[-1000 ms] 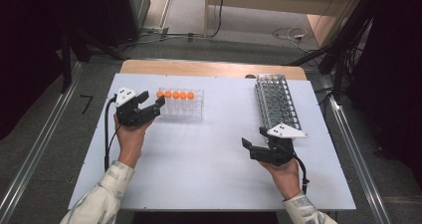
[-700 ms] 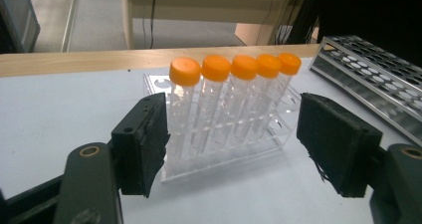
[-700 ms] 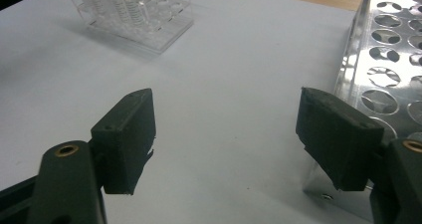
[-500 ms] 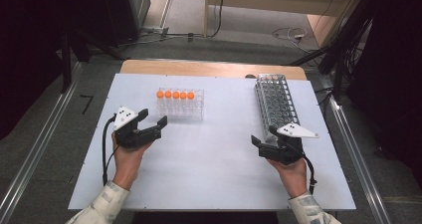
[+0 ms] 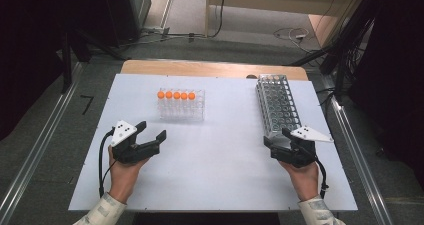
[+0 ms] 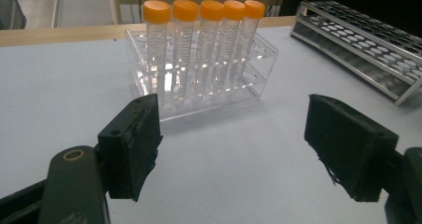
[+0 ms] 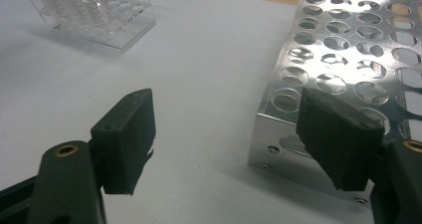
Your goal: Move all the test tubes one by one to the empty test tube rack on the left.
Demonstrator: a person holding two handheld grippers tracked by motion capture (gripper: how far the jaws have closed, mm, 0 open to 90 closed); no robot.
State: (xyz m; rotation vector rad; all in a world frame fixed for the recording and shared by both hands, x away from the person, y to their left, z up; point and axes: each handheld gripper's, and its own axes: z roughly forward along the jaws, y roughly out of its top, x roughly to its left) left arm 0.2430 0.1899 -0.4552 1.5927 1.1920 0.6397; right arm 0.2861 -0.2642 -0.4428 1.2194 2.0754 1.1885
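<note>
Toward the table's (image 5: 225,185) front-left corner: left gripper (image 5: 152,130), released, jaws just opened wider, nothing between the pads. Aimed at the clear rack (image 5: 181,110), which stands apart from it, left of the middle and nearer the far edge.

Risk here: going in low or off-line, clipping the light plastic rack and sliding it, or nudging one orange-capped tube (image 6: 206,35) against its neighbour. Closely packed caps, so little room for a pad between them.

Five tubes upright in the rack's back row, caps up, long axis vertical. Row and rack both running parallel to the far edge.

Along the right edge: metal rack (image 5: 277,105), empty, long axis running near to far with a slight slant.

Right gripper (image 5: 276,136), also released and holding nothing, just at that rack's near end. Touching or not, cannot tell. Risk: catching the corner and shoving the rack askew.
</note>
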